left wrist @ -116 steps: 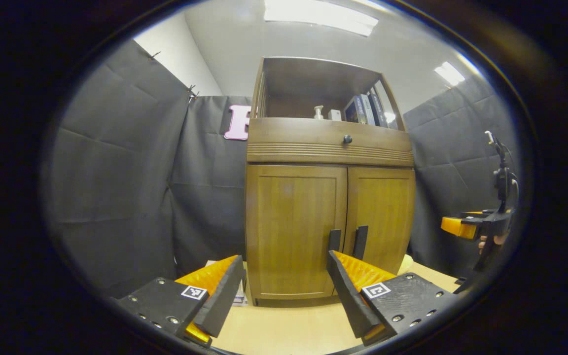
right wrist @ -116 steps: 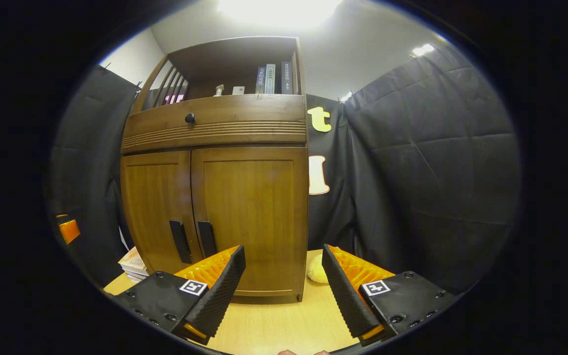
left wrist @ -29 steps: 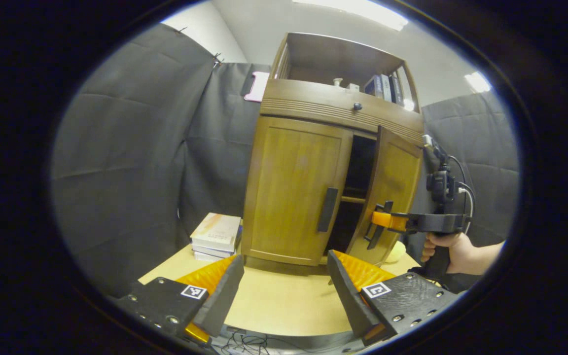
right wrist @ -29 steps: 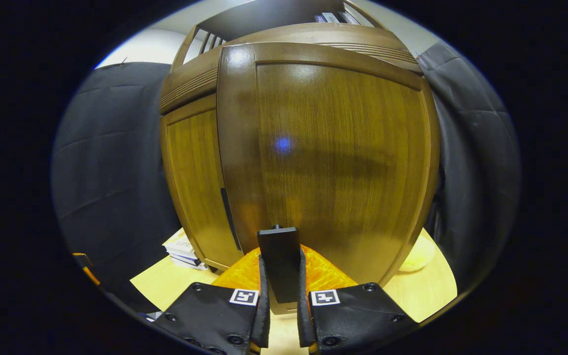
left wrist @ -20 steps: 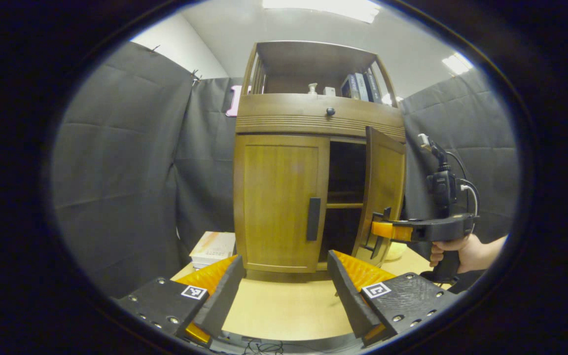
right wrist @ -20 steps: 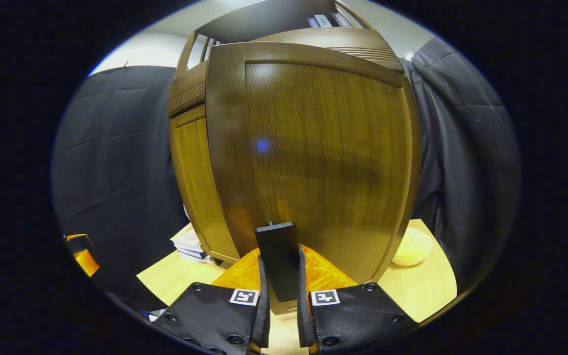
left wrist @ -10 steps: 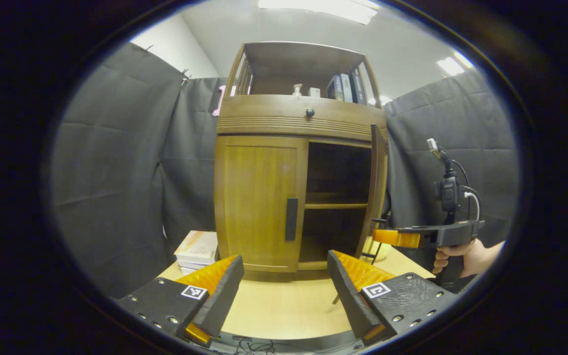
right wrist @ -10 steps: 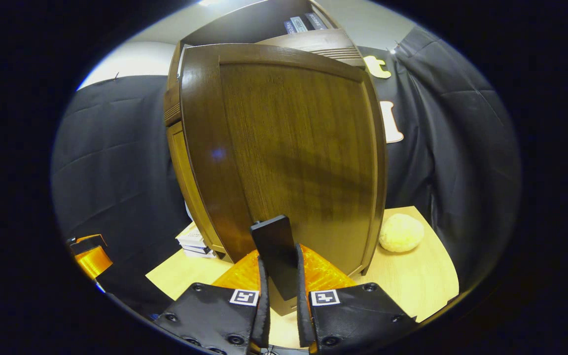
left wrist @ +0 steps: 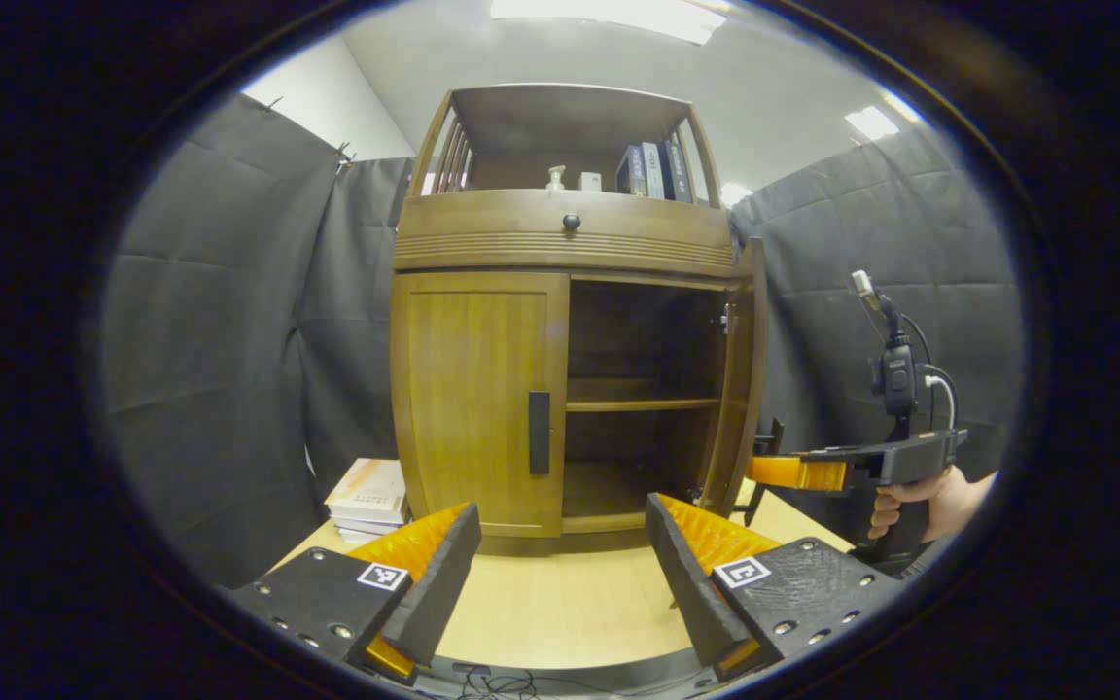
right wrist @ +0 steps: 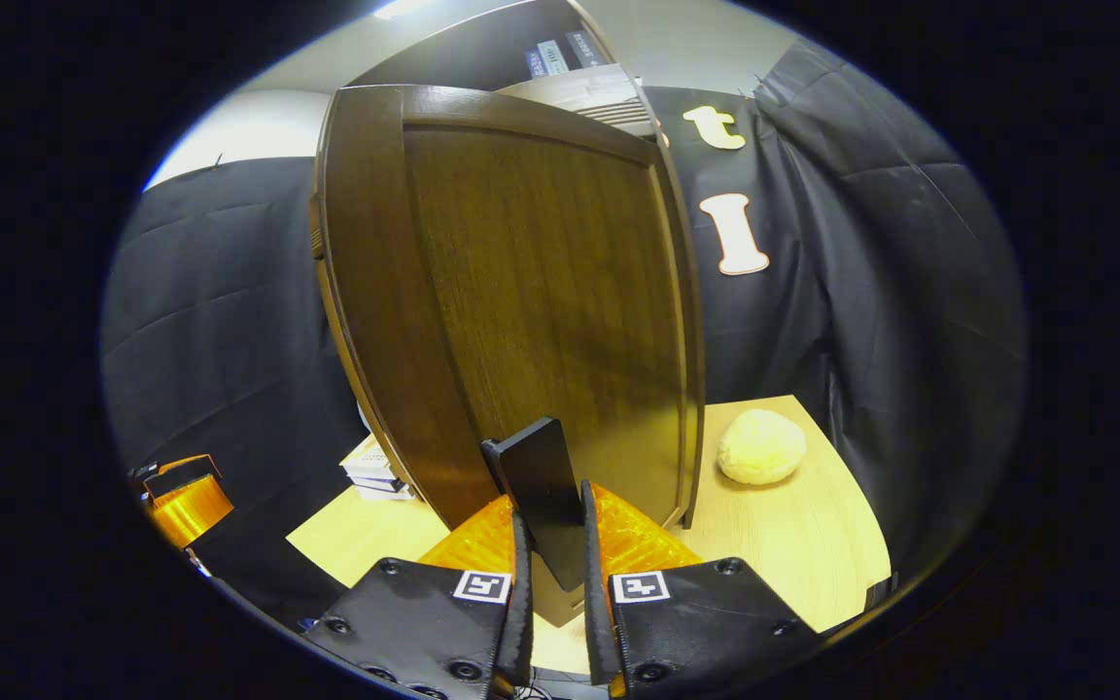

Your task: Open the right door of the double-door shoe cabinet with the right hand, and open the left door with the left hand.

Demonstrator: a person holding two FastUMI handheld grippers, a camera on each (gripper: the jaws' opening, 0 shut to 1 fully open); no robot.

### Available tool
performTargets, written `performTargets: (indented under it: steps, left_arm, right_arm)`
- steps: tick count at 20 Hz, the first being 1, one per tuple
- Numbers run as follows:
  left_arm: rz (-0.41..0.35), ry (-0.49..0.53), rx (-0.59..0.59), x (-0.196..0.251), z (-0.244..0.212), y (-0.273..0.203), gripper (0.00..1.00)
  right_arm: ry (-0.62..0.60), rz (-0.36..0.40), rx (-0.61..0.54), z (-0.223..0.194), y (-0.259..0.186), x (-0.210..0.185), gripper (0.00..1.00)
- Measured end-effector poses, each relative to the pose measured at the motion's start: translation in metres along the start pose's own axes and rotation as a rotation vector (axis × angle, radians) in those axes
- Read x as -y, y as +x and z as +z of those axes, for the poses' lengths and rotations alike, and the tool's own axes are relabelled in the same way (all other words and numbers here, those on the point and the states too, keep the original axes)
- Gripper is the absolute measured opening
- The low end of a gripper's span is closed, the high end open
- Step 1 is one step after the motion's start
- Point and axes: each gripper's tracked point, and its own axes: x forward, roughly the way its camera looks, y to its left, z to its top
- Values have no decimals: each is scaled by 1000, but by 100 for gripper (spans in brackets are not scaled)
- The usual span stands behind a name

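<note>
Shoe cabinet (left wrist: 560, 255) stood at the far side of the wooden table (left wrist: 560, 612), and we saw its right door (right wrist: 531, 292) swung wide, showing dark shelves inside. Its left door (left wrist: 477, 399) was shut, its black handle (left wrist: 540, 433) untouched. We had the right gripper (right wrist: 548, 574) clamped on the right door's black handle (right wrist: 541, 491), both fingers pressing its sides; in the left gripper view that gripper (left wrist: 774, 470) sat at the door's edge, a hand (left wrist: 925, 496) around its grip. Our left gripper (left wrist: 560, 564) hung near the table's near edge, fingers spread wide, holding nothing, well apart from the left door. A stack of books (left wrist: 370, 491) lay left of the cabinet, and a pale yellow lump (right wrist: 760, 445) lay right of it.
</note>
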Motion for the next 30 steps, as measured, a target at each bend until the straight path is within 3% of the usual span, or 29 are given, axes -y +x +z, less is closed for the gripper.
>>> performTargets:
  steps: [11,14,17,20,21,27,28,30]
  left_arm:
    - [26,-25,14,22,0,-11,97]
    - [33,-31,7,24,-2,-13,99]
    - [42,-22,-10,22,-5,-14,99]
    - [55,-20,-7,20,-1,-15,99]
    - [58,-24,-5,20,-1,-13,99]
    - [62,5,2,17,-1,-12,99]
    - [58,15,4,18,-1,-12,99]
    - [49,31,15,19,0,-12,99]
  right_arm:
    - [-26,-38,56,7,-6,34,23]
    - [-29,-72,87,14,-12,52,18]
    - [-31,-21,96,15,-7,39,9]
    - [-84,-41,139,25,-6,54,16]
    - [-79,-41,142,24,-6,53,8]
    - [-28,-50,130,13,-25,52,17]
    - [-28,-57,124,8,-32,54,14]
    - [-38,-108,117,2,-42,65,25]
